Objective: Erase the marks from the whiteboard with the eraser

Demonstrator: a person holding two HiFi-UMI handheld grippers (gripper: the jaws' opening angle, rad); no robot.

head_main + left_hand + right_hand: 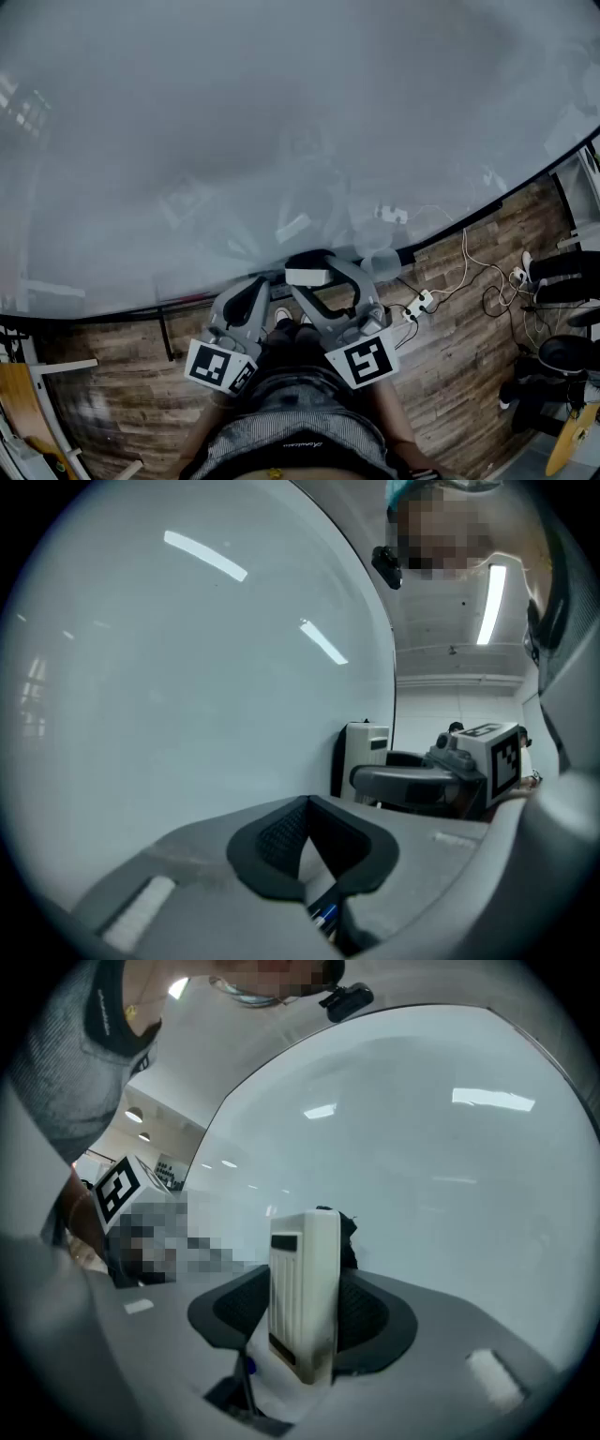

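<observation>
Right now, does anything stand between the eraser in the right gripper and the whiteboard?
Nothing visible does. The right gripper is clamped on the eraser, and only bare whiteboard lies beyond it. The left gripper, jaws together and empty, is off to the side, not in between.

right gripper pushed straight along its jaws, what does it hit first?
Likely the whiteboard, which fills the view beyond the jaws; the eraser clamped in the right gripper would touch first. Gap unclear.
</observation>
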